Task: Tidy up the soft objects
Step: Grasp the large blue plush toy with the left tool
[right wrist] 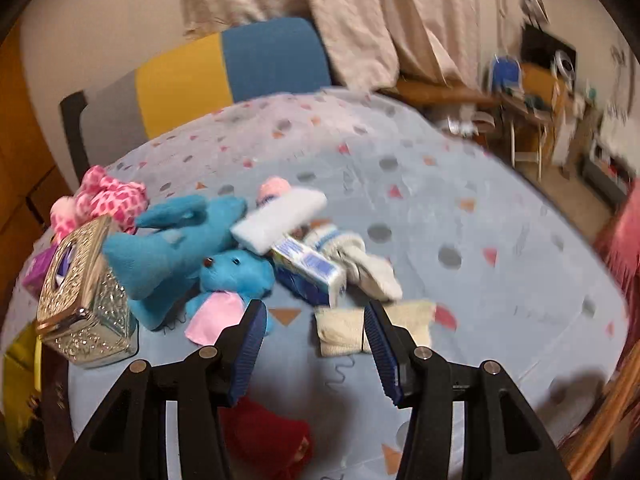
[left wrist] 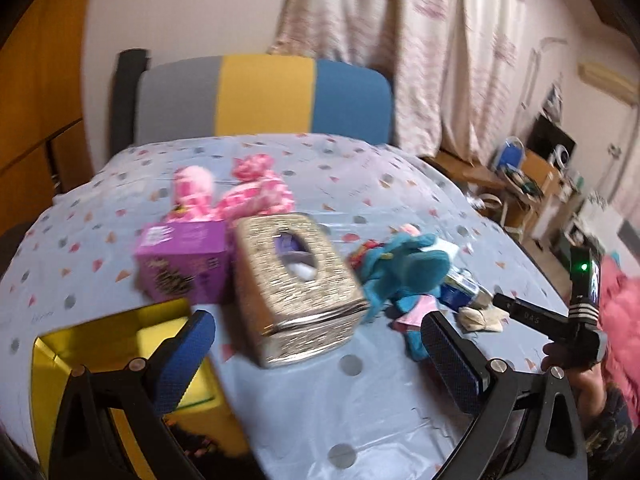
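A blue plush elephant (right wrist: pixel 188 248) lies on the table beside a pink spotted plush (right wrist: pixel 108 200); both also show in the left wrist view, the elephant (left wrist: pixel 404 272) and the pink plush (left wrist: pixel 240 196). A cream folded cloth (right wrist: pixel 344 328) lies just ahead of my right gripper (right wrist: pixel 316 316), which is open and empty above it. A white sock (right wrist: pixel 360 260) and a white sponge block (right wrist: pixel 280 216) lie behind it. A red soft item (right wrist: pixel 264 436) lies under my right gripper. My left gripper (left wrist: pixel 316 332) is open and empty, near a silver tissue box (left wrist: pixel 296 280). The right gripper shows there too (left wrist: pixel 520 312).
A purple box (left wrist: pixel 184 260) stands left of the tissue box. A yellow bin (left wrist: pixel 120 360) sits at the table's left front edge. A blue-white carton (right wrist: pixel 312 272) lies by the sock. The table (right wrist: pixel 480 220) has a light blue patterned cover. A striped chair (left wrist: pixel 264 96) stands behind.
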The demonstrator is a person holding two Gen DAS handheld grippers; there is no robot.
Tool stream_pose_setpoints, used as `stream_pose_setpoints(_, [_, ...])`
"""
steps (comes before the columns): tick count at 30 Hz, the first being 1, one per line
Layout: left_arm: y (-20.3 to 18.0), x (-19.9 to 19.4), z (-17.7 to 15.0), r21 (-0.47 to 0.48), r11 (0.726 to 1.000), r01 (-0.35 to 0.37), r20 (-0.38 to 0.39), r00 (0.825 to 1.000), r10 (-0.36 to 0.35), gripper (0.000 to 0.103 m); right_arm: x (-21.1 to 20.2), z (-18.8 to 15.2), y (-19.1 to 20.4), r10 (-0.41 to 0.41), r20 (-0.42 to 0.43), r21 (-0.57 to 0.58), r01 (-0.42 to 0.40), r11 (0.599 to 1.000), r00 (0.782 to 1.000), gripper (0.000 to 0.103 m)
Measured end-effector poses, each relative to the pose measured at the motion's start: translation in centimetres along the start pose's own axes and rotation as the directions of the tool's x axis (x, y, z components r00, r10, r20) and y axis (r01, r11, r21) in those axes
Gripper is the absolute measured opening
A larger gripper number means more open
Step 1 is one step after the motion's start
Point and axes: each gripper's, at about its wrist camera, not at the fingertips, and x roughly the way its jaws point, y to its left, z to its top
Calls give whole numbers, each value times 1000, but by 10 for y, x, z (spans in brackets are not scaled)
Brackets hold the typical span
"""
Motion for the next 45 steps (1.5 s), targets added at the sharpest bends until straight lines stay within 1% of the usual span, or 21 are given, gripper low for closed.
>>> stream_pose_setpoints(2, [-9, 13, 9, 10, 1000, 25, -31, 999, -25, 103, -1, 3, -7, 47, 10, 40, -47, 998, 999, 51])
stream_pose_setpoints(4, [-23, 32, 21, 17, 999, 48, -72, 996, -47, 103, -2, 2, -13, 52, 14, 72, -53, 996, 999, 52])
stream_pose_setpoints(6, [-34, 46, 31, 27, 998, 57, -91, 994, -54, 103, 1, 3, -20, 87, -1, 121, -86, 989, 996, 52])
stream_pose_setpoints(8, [-46, 62, 42, 46, 997, 65, -117, 991, -59, 102, 2, 2, -23, 98, -2, 139, -96, 986, 995, 52])
stream_pose_setpoints(11, [-61, 86, 56, 56, 995, 79, -167, 983, -69, 101, 3, 1, -22, 120, -8, 146, -117, 982, 993, 52])
stream_pose_setpoints(16, [-88, 134, 69, 79, 990, 115, -262, 961, -91, 95, 3, 0, -25, 148, -12, 162, -144, 976, 989, 52])
stream_pose_setpoints(18, [-95, 156, 70, 76, 989, 123, -307, 947, -95, 93, 4, 1, -28, 163, -12, 177, -158, 971, 987, 52])
stream_pose_setpoints(20, [-102, 176, 69, 70, 988, 140, -362, 926, -105, 86, 5, 1, -30, 173, -14, 187, -167, 968, 985, 52])
stream_pose_setpoints(21, [-105, 189, 67, 63, 987, 147, -398, 911, -111, 80, 5, 1, -30, 178, -17, 189, -172, 967, 984, 52])
stream_pose_setpoints(23, [-110, 209, 60, 56, 985, 164, -453, 883, -121, 73, 5, 0, -29, 188, -21, 189, -181, 965, 982, 52])
stream_pose_setpoints(24, [-112, 218, 55, 50, 984, 172, -479, 868, -128, 62, 6, 0, -29, 191, -22, 189, -184, 965, 981, 52])
stream_pose_setpoints(25, [-113, 223, 51, 47, 983, 177, -496, 858, -130, 53, 6, 0, -29, 194, -22, 187, -187, 964, 981, 52])
stream_pose_setpoints(26, [-115, 230, 45, 51, 984, 172, -507, 853, -122, 53, 6, 0, -29, 197, -23, 188, -189, 964, 980, 52])
stream_pose_setpoints(28, [-118, 231, 39, 62, 983, 175, -486, 865, -123, 50, 6, 0, -29, 200, -25, 192, -192, 962, 979, 52])
stream_pose_setpoints(29, [-119, 228, 37, 75, 983, 166, -456, 883, -114, 49, 6, 0, -30, 201, -26, 194, -192, 962, 979, 52])
stream_pose_setpoints(32, [-119, 217, 37, 98, 986, 137, -392, 916, -88, 48, 6, 0, -31, 201, -25, 201, -192, 960, 979, 52])
stream_pose_setpoints(34, [-118, 200, 41, 132, 984, 121, -306, 949, -76, 46, 7, 1, -31, 199, -27, 205, -189, 960, 980, 52])
stream_pose_setpoints(36, [-117, 184, 50, 146, 982, 116, -246, 966, -77, 44, 7, 1, -31, 197, -29, 205, -187, 961, 980, 52])
stream_pose_setpoints(38, [-114, 168, 55, 142, 980, 136, -205, 973, -105, 44, 8, 0, -30, 194, -34, 200, -184, 962, 980, 52])
stream_pose_setpoints(41, [-113, 144, 58, 160, 976, 146, -147, 981, -123, 43, 9, 0, -28, 186, -39, 191, -176, 966, 982, 52])
stream_pose_setpoints(45, [-113, 113, 65, 142, 975, 172, -76, 984, -162, 43, 9, 0, -32, 177, -33, 210, -166, 964, 984, 52])
